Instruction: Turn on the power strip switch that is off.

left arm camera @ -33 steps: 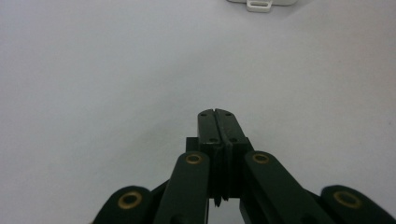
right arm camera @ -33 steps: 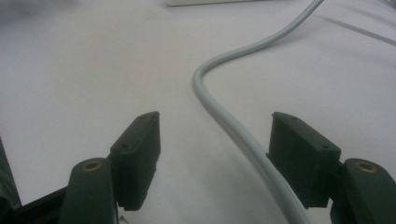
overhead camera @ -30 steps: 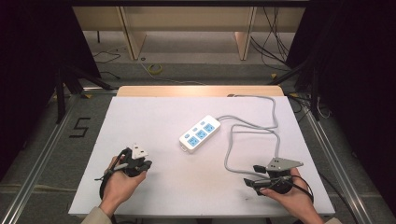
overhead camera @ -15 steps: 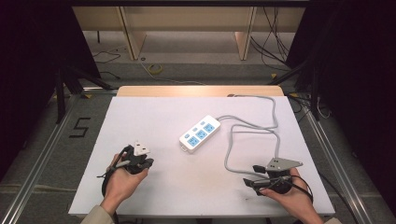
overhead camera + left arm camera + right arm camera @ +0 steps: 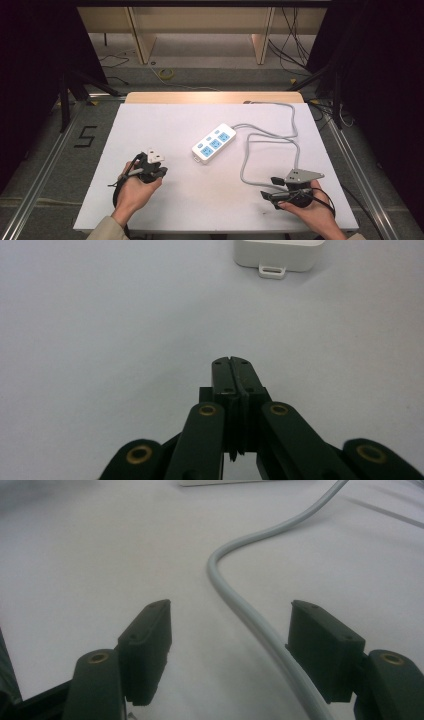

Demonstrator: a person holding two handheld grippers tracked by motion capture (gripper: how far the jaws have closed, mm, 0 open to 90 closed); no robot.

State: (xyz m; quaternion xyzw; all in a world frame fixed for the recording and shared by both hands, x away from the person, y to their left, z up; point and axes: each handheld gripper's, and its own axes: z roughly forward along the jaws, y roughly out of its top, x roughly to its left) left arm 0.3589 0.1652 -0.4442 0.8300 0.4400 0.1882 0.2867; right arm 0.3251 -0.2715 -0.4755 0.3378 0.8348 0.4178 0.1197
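Observation:
A white power strip [image 5: 214,143] with blue sockets lies mid-table, and its near end shows in the left gripper view [image 5: 280,252]. Its grey cable [image 5: 270,140] loops to the right and back toward the person. My left gripper [image 5: 163,171] rests at the front left, pointing at the strip from a short way off. Its jaws are shut with nothing between them [image 5: 232,362]. My right gripper [image 5: 271,188] sits at the front right, open. The cable [image 5: 240,600] runs along the table between its spread jaws [image 5: 230,609], and neither pad touches it.
The white table top [image 5: 165,125] has a wooden strip along its far edge. Metal rails run down both sides of the table. Beyond it are a floor with loose cables and wooden furniture legs [image 5: 140,35].
My left gripper has edged slightly toward the power strip. The right hand has kept still.

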